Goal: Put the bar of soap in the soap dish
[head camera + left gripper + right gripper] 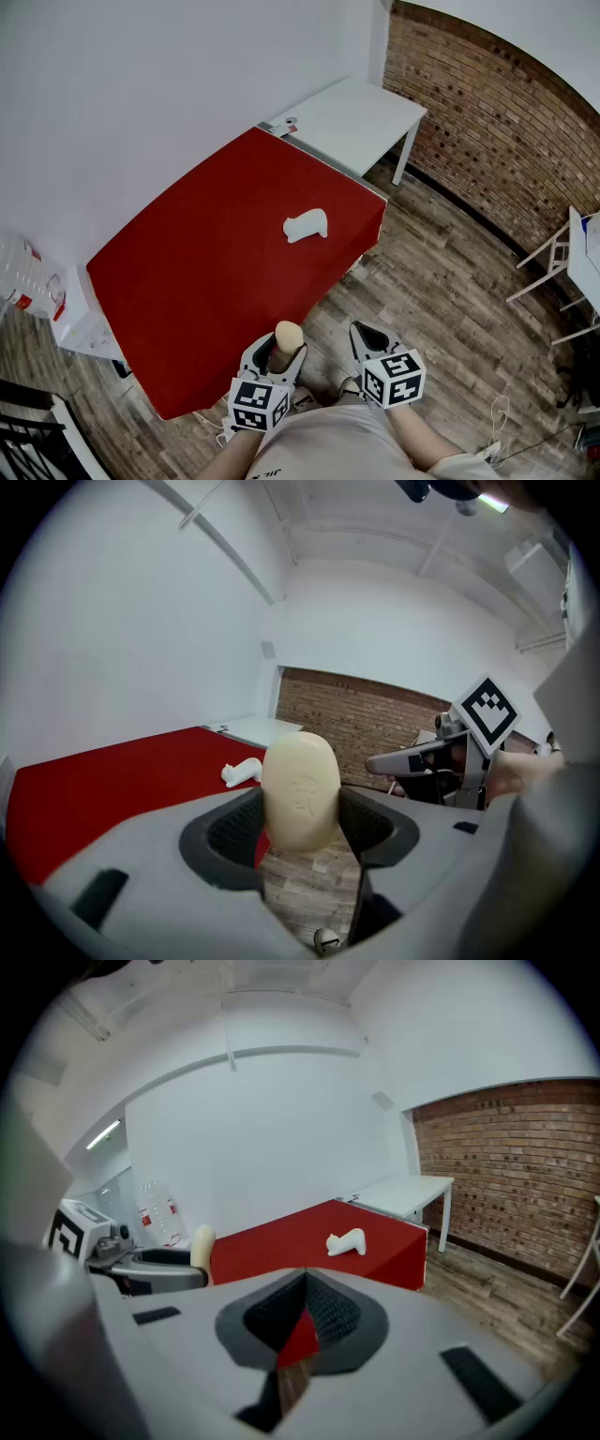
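By table's near edge: left gripper (279, 354), jaws wide, clamped on soap (288, 334), upright. Just right of it: right gripper (369, 336), jaws closed together, empty. Farther, on red table (187, 272): white dish (306, 225), well apart from soap. Beyond: white table (352, 117), brick wall (487, 122).

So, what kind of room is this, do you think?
Probably a plain office or studio room, not a bathroom: a red-covered table and a white table stand by white walls, with a brick wall and wood-plank floor.
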The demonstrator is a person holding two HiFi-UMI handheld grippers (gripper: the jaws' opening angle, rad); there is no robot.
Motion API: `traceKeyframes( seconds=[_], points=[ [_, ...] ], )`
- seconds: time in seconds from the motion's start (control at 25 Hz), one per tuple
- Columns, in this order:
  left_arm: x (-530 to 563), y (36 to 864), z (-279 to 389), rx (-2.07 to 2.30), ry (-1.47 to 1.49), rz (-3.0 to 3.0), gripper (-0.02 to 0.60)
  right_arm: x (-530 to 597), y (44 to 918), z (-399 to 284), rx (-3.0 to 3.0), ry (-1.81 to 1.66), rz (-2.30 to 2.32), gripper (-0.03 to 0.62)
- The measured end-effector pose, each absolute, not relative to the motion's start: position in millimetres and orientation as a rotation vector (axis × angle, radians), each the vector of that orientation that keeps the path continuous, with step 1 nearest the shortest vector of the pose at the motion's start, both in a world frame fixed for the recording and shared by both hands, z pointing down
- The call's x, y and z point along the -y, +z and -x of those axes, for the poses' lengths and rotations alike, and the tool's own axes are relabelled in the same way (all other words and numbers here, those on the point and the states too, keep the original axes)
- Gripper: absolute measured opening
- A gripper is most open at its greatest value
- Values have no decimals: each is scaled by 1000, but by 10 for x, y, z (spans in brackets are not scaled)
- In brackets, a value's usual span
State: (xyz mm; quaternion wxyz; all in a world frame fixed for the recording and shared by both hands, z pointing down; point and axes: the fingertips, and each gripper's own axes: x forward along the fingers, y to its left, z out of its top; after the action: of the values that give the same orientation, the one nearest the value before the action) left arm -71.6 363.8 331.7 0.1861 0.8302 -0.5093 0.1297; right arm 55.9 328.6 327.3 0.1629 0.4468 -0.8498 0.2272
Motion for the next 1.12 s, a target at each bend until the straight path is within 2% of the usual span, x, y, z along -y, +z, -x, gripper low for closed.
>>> traceKeyframes(
  seconds=[0.24, 0.52, 1.12],
  points=[
    [-3561, 3333, 946, 1439, 351, -2367, 261, -3266, 3213, -383, 2432, 603, -1293, 4],
    [-3242, 3412, 911, 1396, 346, -2376, 261, -2963, 3213, -443, 2430, 597, -1309, 3],
    [-1397, 3343, 693, 1475, 362, -2341, 261, -983, 3076, -586, 2528, 545, -1214, 5]
  ],
)
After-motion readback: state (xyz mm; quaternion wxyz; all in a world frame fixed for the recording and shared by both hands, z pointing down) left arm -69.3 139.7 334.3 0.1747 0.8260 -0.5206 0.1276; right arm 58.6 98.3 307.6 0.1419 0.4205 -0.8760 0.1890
